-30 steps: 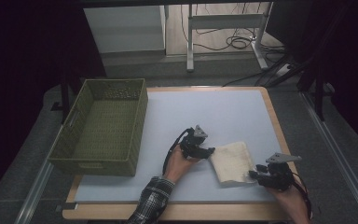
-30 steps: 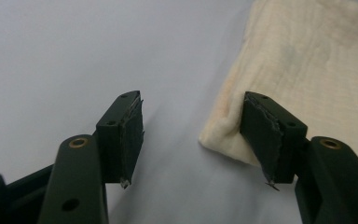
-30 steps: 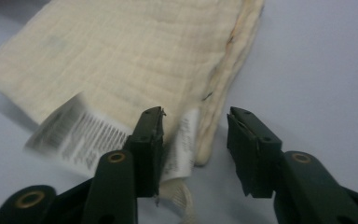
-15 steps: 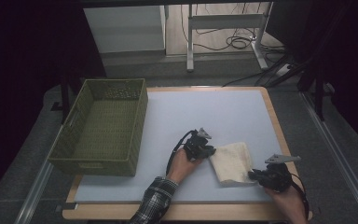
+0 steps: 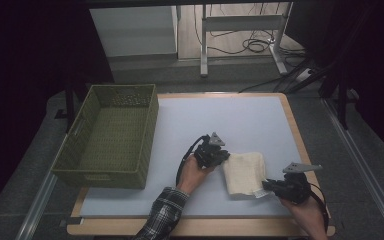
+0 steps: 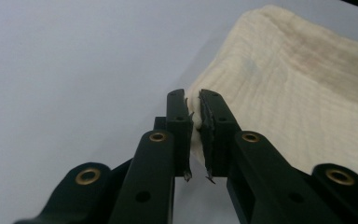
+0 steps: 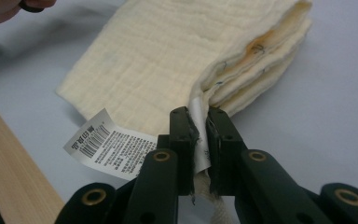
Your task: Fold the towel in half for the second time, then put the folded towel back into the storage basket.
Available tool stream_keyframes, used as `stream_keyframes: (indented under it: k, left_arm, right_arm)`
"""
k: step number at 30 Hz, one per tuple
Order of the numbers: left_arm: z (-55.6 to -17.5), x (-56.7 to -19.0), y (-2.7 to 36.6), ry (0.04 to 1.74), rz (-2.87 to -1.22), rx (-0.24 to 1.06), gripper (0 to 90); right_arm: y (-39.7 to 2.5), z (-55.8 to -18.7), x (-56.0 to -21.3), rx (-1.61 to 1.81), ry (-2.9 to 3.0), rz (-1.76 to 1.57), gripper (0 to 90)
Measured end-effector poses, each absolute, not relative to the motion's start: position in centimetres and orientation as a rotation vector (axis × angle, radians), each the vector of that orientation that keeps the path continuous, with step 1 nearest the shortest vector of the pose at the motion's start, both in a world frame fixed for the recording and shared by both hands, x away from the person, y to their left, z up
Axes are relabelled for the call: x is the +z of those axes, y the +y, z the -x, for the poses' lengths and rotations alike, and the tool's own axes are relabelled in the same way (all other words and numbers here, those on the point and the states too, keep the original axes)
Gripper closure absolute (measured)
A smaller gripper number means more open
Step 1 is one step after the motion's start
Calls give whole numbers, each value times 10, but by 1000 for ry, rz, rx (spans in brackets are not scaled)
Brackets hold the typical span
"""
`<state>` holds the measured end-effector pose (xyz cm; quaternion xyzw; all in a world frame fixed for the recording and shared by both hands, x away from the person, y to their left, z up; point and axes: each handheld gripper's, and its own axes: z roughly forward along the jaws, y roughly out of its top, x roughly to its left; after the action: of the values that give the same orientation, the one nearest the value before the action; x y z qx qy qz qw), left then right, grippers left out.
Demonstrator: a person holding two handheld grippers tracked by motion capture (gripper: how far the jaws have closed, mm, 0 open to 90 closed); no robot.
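Note:
A folded cream cloth lies on the pale blue table mat, right of centre near the front. My left gripper is at the cloth's upper left corner, and in the left gripper view its jaws are pinched on the cloth's edge. My right gripper is at the lower right corner. In the right gripper view it is shut on the corner of the cloth, gripping the stacked layers and the strip of a white printed label.
A green woven basket stands on the left side of the table, with nothing visible inside. The mat has a wooden border. Desk legs and cables lie on the floor beyond the far edge.
The right gripper has crept slightly left, up to the cloth's corner. The left gripper has hardly shifted, and the cloth lies where it was.

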<state>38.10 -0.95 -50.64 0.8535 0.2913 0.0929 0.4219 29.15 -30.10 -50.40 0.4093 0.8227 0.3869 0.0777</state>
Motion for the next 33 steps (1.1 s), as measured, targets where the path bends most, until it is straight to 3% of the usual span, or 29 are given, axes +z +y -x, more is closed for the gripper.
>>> stream_keyframes:
  k: [33]
  left_arm:
    - [-378,-461,48,783,-2124,378,821]
  right_arm:
    - [-244,-309,-473,1268,2478,-1029,814]
